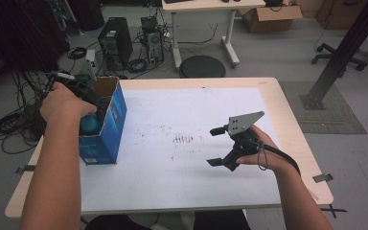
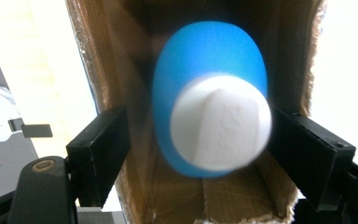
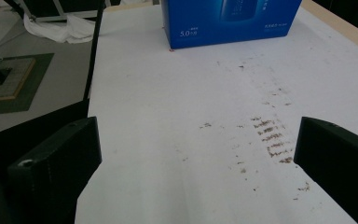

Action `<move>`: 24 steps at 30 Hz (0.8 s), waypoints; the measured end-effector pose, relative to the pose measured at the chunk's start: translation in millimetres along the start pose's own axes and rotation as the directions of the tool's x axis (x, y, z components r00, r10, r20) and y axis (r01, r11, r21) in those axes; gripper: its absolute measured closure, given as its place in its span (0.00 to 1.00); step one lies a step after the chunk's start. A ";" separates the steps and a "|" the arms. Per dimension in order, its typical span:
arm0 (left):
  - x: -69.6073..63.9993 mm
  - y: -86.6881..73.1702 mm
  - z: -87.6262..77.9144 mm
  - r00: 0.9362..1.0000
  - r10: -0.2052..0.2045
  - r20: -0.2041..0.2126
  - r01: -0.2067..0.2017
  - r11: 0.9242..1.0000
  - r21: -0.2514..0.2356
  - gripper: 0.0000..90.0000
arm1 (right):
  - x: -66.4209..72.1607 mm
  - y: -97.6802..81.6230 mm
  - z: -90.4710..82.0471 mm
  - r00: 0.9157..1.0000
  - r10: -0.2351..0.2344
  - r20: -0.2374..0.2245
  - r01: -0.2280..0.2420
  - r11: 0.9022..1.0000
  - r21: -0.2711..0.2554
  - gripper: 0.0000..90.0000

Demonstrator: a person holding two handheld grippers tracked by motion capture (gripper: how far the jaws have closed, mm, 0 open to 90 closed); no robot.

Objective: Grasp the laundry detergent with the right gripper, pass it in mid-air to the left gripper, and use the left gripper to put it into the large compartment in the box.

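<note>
Blue box [image 1: 103,127]: cardboard, open top, stands on the left part of the table, near its left edge.
Blue egg-shaped thing [image 2: 205,93]: white flat end, inside the box mouth, between the left jaws; blurred.
Left gripper [image 2: 198,135]: over the box opening; jaws parted, left pad clear of the thing, right pad's contact cannot be told.
Right gripper [image 1: 215,146]: low over the table's right half, jaws spread wide, nothing between them.
Table [image 1: 273,96]: pale wood edge, white sheet [image 1: 182,182] on top, brown smudges [image 1: 182,139] near its middle.
Room: grey floor, computer tower [image 1: 115,42], loose cables [image 1: 9,127], round black stool [image 1: 202,66], second desk [image 1: 206,5] behind.
</note>
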State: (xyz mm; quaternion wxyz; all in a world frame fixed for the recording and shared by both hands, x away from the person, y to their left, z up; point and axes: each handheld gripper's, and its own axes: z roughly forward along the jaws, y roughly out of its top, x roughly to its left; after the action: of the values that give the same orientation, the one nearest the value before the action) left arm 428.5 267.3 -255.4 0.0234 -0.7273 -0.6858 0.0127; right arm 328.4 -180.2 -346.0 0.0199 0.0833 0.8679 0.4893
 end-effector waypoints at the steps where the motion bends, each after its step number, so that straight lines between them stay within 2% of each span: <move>1: -0.4 -0.8 -1.3 1.000 0.000 0.000 0.000 1.000 0.002 0.23 | 0.0 0.3 -0.2 1.000 -0.003 -0.001 0.003 1.000 -0.001 0.01; 10: -5.4 -8.8 -19.5 1.000 0.023 0.009 -0.023 1.000 -0.009 0.18 | 3.2 5.5 -3.7 1.000 -0.014 -0.001 0.014 1.000 -0.007 0.01; 12: -7.9 -11.3 -24.0 0.999 0.033 0.008 -0.033 0.999 -0.024 0.17 | 3.6 6.2 -4.4 1.000 -0.019 0.002 0.019 1.000 -0.006 0.01; 24: -26.8 -25.4 -55.0 0.993 0.114 -0.017 -0.114 0.993 -0.020 0.07 | 6.5 10.8 -11.9 1.000 -0.029 0.004 0.029 1.000 -0.009 0.01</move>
State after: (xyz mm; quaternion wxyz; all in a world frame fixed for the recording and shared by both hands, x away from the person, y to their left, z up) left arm 404.4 241.2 -199.5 0.0203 -0.7656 -0.6430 0.0010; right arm 322.0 -183.6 -330.3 0.0291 0.0716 0.8668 0.4926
